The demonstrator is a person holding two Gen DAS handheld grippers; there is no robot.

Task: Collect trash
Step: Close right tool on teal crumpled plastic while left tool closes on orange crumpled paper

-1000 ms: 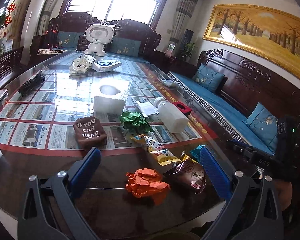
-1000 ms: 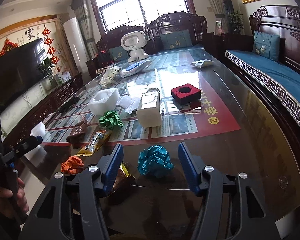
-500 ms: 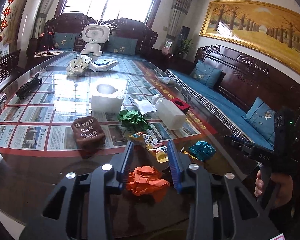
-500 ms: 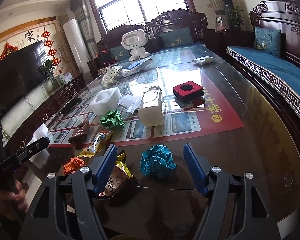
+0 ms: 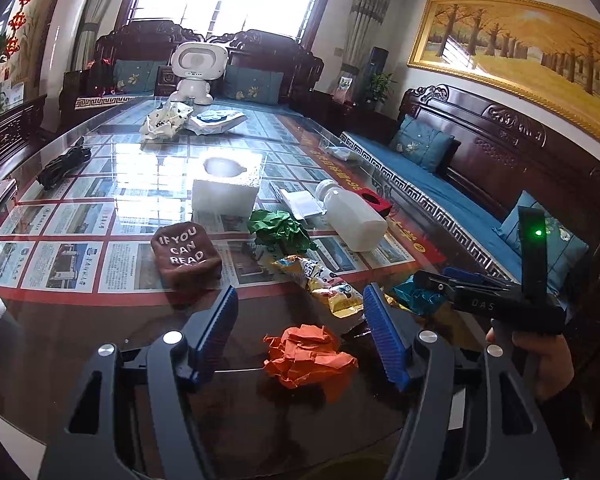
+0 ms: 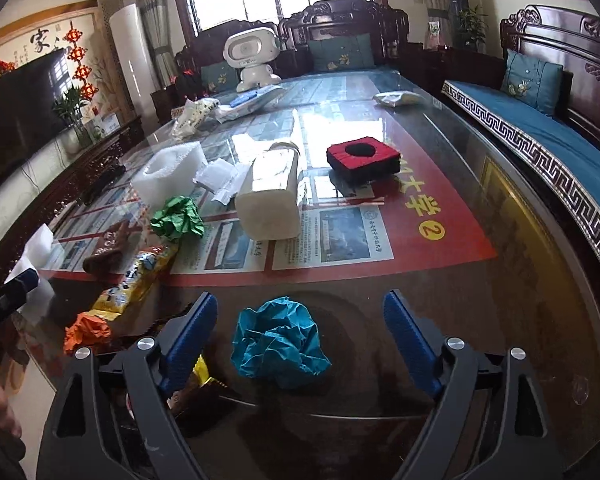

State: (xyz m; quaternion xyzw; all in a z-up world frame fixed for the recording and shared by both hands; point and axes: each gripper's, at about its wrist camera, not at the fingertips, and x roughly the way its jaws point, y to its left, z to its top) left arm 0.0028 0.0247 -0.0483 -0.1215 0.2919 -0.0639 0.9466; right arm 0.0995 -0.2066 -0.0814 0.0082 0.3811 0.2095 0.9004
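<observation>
Trash waited loose on the surface: my right fingers had dropped closer, opening around the teal wad, while my left fingers, reopening after narrowing, flanked the orange wad beside it, neither gripped.

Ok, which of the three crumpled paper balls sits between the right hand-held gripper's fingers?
The teal crumpled paper ball, lying untouched between the opening right hand-held gripper. The orange one lies far left, the green one farther back.

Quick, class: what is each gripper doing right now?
Left gripper: opening, empty, orange paper ball between its jaws.
Right gripper: opening, empty, teal paper ball between its jaws.
</observation>
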